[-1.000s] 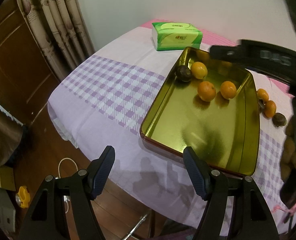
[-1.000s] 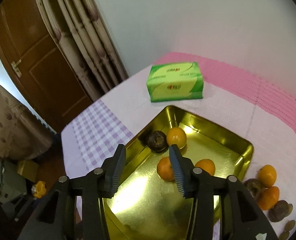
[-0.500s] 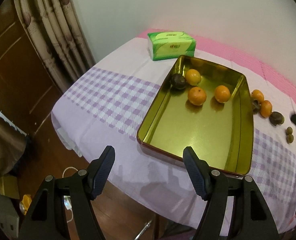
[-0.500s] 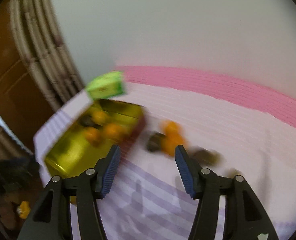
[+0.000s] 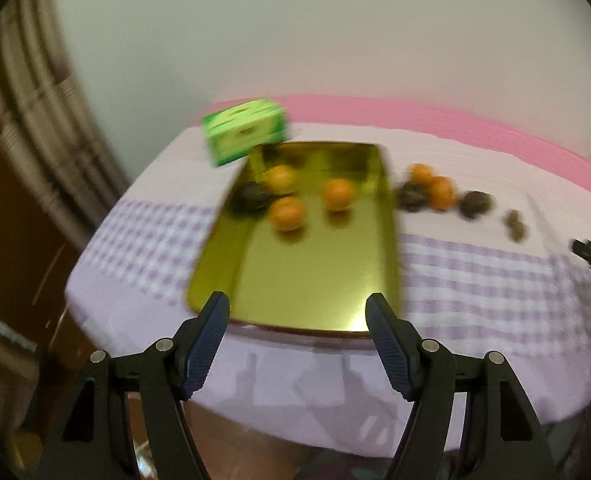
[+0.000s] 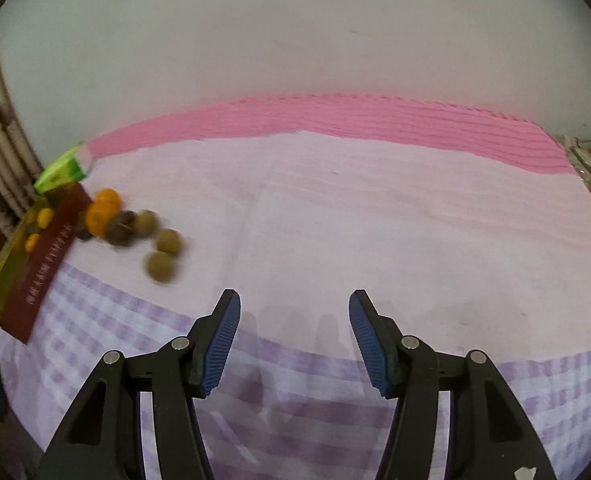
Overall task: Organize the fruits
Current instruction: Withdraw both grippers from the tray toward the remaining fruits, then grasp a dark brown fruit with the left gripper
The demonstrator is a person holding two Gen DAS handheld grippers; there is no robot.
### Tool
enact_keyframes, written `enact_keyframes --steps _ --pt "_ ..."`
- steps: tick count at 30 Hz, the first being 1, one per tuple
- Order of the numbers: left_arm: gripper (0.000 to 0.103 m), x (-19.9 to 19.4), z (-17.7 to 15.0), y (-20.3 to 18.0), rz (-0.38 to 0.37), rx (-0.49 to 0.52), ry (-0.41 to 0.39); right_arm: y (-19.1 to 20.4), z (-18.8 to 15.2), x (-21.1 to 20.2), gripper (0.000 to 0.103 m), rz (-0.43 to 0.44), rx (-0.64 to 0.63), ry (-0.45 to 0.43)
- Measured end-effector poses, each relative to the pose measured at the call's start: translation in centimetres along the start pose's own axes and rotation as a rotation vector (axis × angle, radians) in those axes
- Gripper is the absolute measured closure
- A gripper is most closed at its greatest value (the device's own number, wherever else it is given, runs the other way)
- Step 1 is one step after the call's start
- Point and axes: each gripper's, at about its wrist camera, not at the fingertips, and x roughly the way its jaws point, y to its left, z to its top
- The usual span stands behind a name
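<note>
Tissue box: green, I see it far ahead and left of my left tool, blurred.
Tablecloth: pale lilac ahead of my right tool, purple checks nearest it, pink band at the far edge.
Curtain: beige folds, far left.
Wall: plain white, beyond.

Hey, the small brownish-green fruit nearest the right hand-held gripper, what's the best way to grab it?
Probably from above. Take the nearest small fruit across its round middle, fingers at its left and right, where the tablecloth is bare. Another small fruit sits close behind, so closing front-to-back risks bumping it. The right hand-held gripper is open, seemingly wide enough.
</note>
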Motion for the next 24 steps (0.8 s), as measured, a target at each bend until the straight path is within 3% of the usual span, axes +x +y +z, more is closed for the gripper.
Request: enact_keyframes --steps 6,11,15,20,24 --pt "0.032 -0.8 2.2 -5.3 -0.198 0.208 -0.064 -2.7 -0.9 0.7 0.043 -0.003 0.021 0.015" --pt "0.032 0.8 6.4 -9.7 -0.376 0.346 -0.053 -2.7 -0.9 0.6 0.041 0.019 0.018 0.001" --pt "0.032 3.5 9.7 -12.9 -0.463 0.456 -0.04 -2.7 -0.9 0.6 0.038 0.038 0.027 -0.001" --pt "0.032 7.8 10.9 -16.9 -0.54 0.656 0.022 -2.9 -0.9 0.7 0.031 0.052 0.034 0.0" --pt "0.043 10.8 11.2 -18.5 -0.57 0.776 0.09 -3.3 -0.8 0.7 0.028 0.082 0.05 -0.004"
